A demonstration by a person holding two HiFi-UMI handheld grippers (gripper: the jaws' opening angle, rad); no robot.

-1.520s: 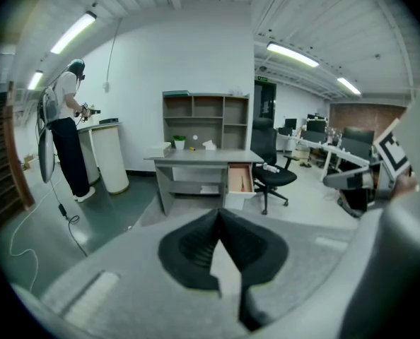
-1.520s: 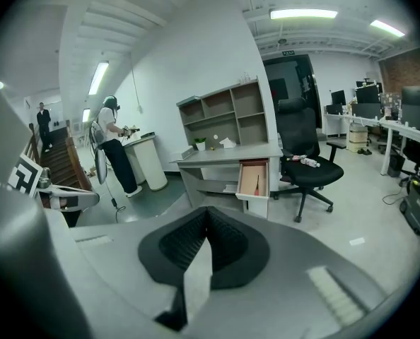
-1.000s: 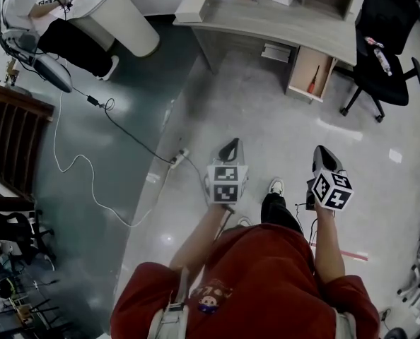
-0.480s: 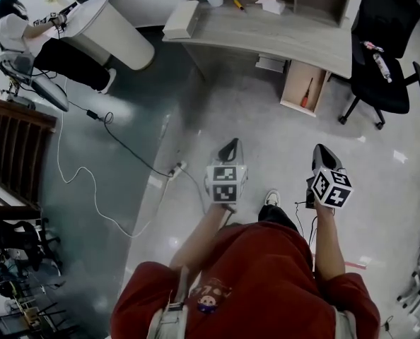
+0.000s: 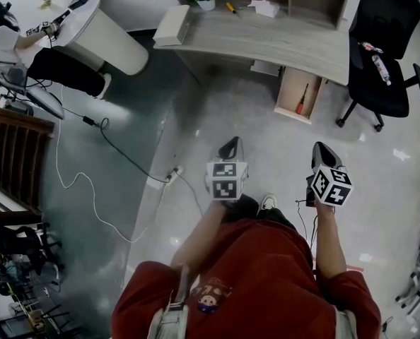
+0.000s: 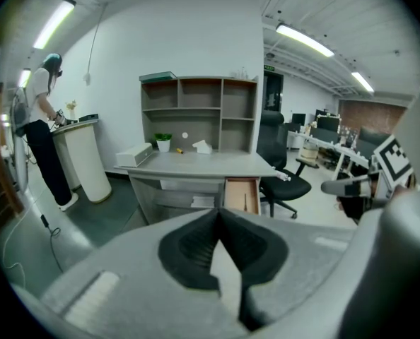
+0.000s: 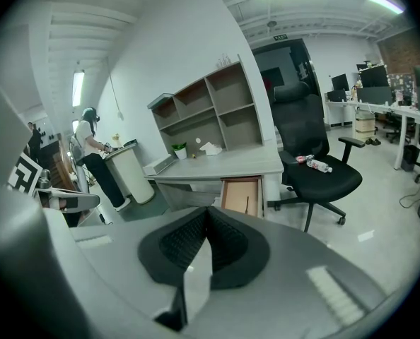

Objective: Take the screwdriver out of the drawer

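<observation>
Left gripper (image 5: 229, 147) and right gripper (image 5: 322, 151): closed, empty. The screwdriver (image 5: 302, 99) lies well ahead in the open drawer (image 5: 312, 103); jaws left closed on arrival would likely push it aside.

A screwdriver (image 5: 302, 99) lies in the open drawer (image 5: 288, 90) under the desk (image 5: 281, 41).

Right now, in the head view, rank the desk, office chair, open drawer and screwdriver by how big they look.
Largest to smallest:
desk
office chair
open drawer
screwdriver, lying in that drawer
All stand similarly far away.
</observation>
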